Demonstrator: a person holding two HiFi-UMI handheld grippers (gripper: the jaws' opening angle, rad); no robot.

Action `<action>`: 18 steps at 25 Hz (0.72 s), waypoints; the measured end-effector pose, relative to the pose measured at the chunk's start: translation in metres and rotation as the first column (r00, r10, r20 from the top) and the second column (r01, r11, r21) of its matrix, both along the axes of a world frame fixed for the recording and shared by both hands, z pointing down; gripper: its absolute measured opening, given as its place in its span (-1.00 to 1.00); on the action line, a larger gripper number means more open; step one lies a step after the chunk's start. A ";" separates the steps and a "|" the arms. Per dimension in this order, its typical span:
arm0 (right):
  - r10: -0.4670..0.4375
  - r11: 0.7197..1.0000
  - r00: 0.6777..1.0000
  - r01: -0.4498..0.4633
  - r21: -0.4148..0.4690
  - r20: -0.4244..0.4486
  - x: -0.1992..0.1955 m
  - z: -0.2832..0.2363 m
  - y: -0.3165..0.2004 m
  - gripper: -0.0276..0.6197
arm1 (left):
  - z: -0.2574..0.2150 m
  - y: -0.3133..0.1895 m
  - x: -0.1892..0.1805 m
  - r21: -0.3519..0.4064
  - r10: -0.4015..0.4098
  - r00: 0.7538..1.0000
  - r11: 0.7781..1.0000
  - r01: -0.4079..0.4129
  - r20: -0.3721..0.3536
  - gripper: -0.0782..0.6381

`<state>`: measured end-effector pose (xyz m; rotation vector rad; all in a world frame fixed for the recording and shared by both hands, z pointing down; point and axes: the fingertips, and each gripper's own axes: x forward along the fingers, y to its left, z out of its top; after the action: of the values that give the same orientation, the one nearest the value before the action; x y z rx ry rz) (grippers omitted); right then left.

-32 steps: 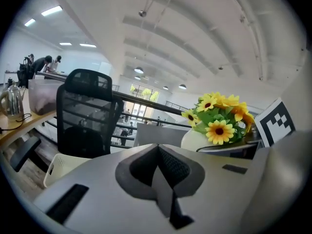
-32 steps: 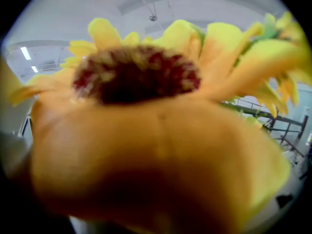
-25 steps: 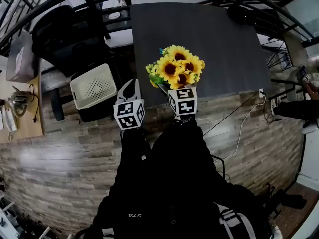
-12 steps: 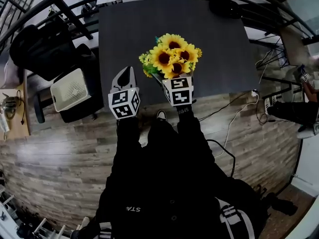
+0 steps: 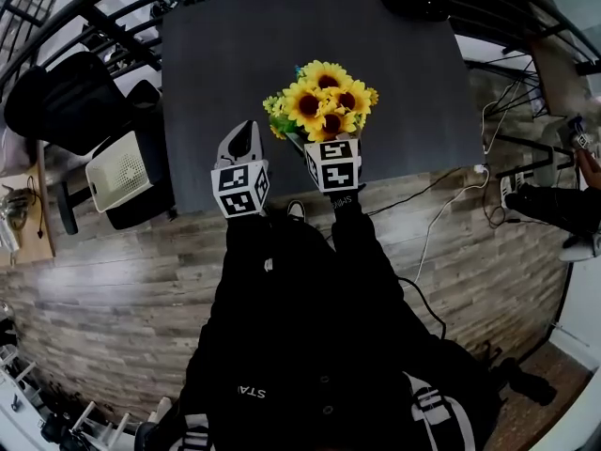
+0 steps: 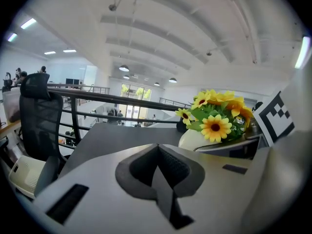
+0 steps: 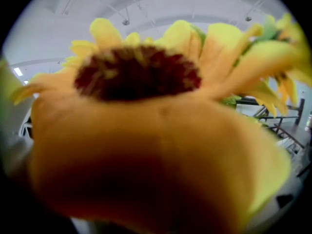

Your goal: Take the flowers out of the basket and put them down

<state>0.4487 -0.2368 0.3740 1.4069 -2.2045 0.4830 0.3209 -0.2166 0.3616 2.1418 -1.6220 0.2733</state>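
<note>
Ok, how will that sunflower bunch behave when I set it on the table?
The sunflower bunch has uniform bright petals that look artificial, so it is probably light. Its wide heads narrow to a small base, so stood upright on the table it would likely tip. Petals crowd the right gripper view, suggesting soft, bendy material.

flowers (image 5: 324, 111): yellow sunflower bunch, upright, over grey table's (image 5: 235, 54) near edge | basket (image 5: 122, 170): white, perforated, well apart at left
</note>
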 end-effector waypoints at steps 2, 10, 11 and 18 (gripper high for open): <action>0.005 1.000 1.000 -0.005 -0.010 0.004 0.003 0.010 -0.004 0.86 | 0.012 -0.001 0.003 -0.018 -0.001 1.000 1.000 0.002 0.004 -0.78; 0.020 0.998 1.000 -0.020 -0.065 -0.005 0.000 0.079 -0.022 0.86 | 0.071 -0.014 -0.005 -0.093 0.007 1.000 0.996 -0.004 0.030 -0.78; 0.020 0.997 1.000 -0.020 -0.069 -0.005 -0.002 0.089 -0.025 0.86 | 0.078 -0.016 -0.007 -0.099 0.009 0.999 0.995 -0.006 0.034 -0.78; 0.015 0.994 1.000 -0.018 -0.106 -0.022 -0.013 0.150 -0.038 0.86 | 0.119 -0.025 -0.022 -0.144 0.012 0.999 0.990 -0.005 0.044 -0.78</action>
<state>0.4352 -0.2744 0.5240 1.3693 -2.1196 0.5799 0.2986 -0.2420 0.4808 2.0480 -1.5678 0.4302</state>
